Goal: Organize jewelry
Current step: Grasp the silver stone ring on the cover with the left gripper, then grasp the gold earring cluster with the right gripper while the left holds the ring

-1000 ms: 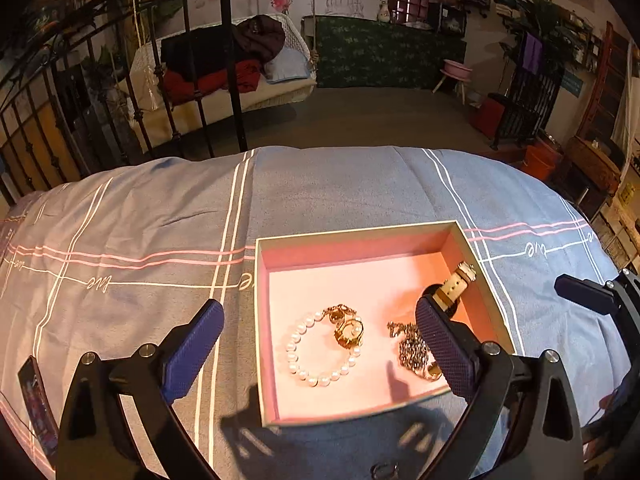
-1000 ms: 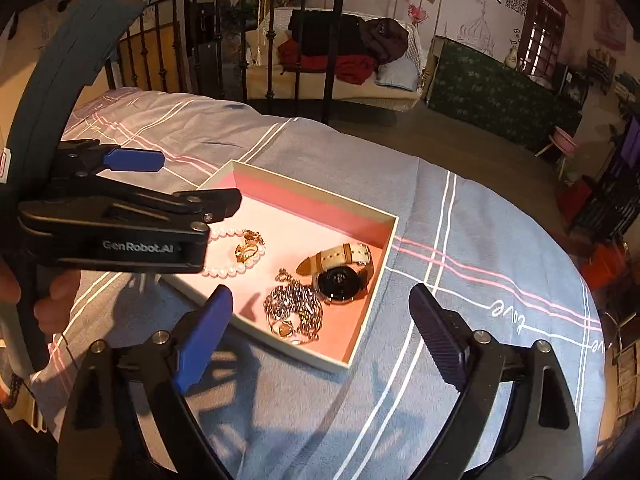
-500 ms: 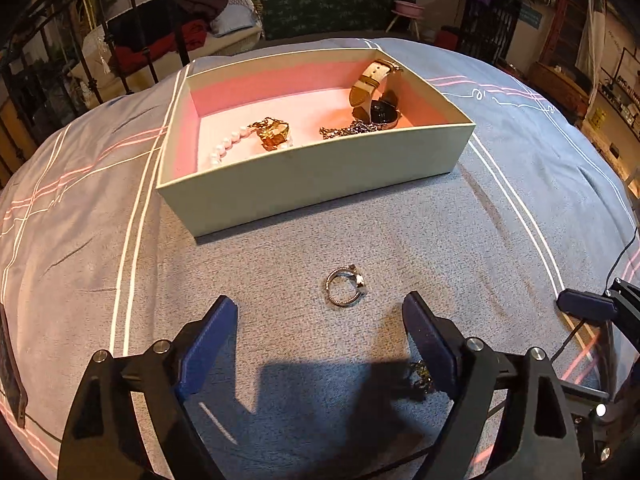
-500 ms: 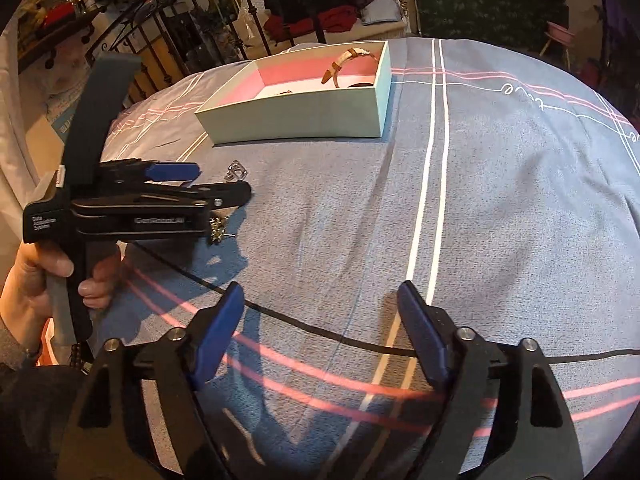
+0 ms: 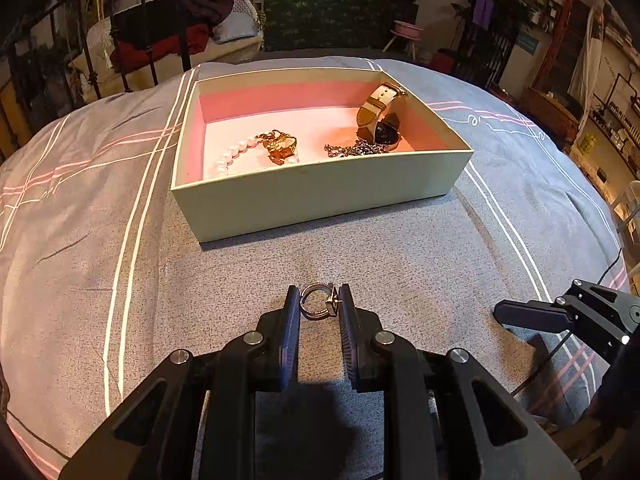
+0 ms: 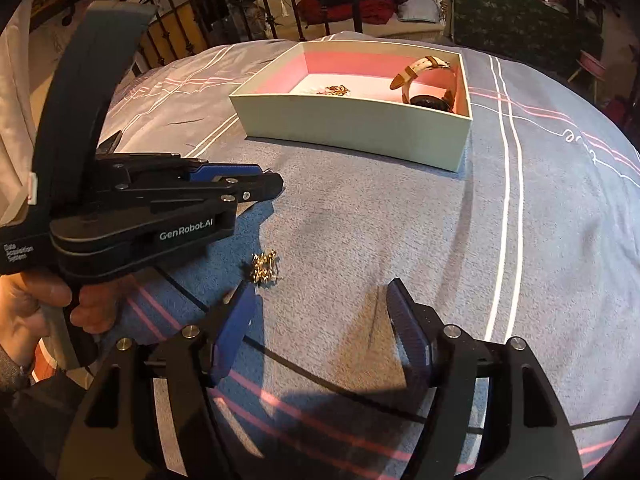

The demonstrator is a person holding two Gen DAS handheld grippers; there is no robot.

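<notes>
left wrist view: left gripper (image 5: 319, 308) clamped on the ring (image 5: 319, 306), pads touching both sides of the band. Ring sits low at the cloth; can't tell if it's lifted off yet.
grip reason: fingers brought in edge-on so the band stands upright between the pads. Judgement: pinching across the band keeps it from rolling away on the soft cloth.
ring look: small silvery band, textured or stone-set rim, a little raised setting on its right side against the right pad (image 5: 347, 320).
box (image 5: 320, 196): open, pale outside, pink lining, straight ahead of the ring and well apart from it. Judgement: ring is bound for there.
box contents: pearl bracelet (image 5: 232, 156) with a gold piece (image 5: 280, 146) at left, silver chain (image 5: 352, 149) and watch (image 5: 380, 114) at right.
right wrist view: right gripper (image 6: 320, 312) jaws spread wide, holding nothing, low over the bedspread (image 6: 400, 216).
gold cluster (image 6: 265, 267): small tangled piece loose on the cloth, just beyond the right gripper's left finger (image 6: 236, 322). Judgement: likely the next pick.
risk: ring is thin and could twist out of the pads on the lift.
</notes>
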